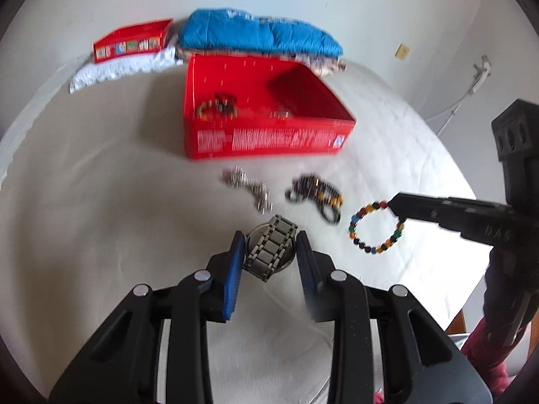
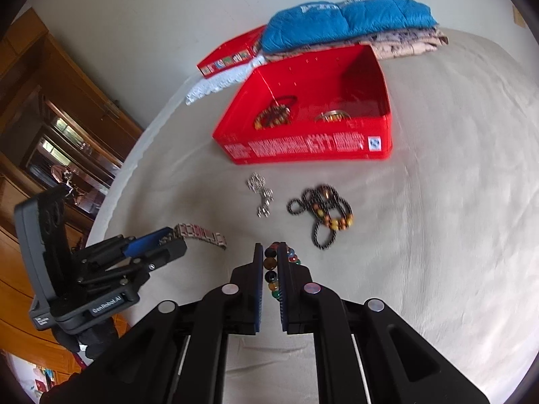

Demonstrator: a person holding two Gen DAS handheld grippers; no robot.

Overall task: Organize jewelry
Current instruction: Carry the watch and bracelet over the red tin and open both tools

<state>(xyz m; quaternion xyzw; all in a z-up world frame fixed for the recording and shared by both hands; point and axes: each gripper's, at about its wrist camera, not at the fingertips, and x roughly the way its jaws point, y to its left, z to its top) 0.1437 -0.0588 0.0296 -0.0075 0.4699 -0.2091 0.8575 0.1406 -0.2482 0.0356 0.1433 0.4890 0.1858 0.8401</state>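
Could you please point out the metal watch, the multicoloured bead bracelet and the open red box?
metal watch (image 1: pixel 271 247): left wrist view, on its link band.
multicoloured bead bracelet (image 1: pixel 369 248): left wrist view, on the lower beads.
open red box (image 2: pixel 303 144): right wrist view, on the front wall.

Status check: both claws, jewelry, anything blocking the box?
Left claw shut on metal watch. Right claw shut on multicolor bead bracelet. Red box open ahead; silver chain and dark bead necklace loose between, nothing blocking.

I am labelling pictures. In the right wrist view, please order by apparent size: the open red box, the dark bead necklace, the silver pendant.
1. open red box
2. dark bead necklace
3. silver pendant
The two smaller pieces lie at similar depth, so their order seems reliable.
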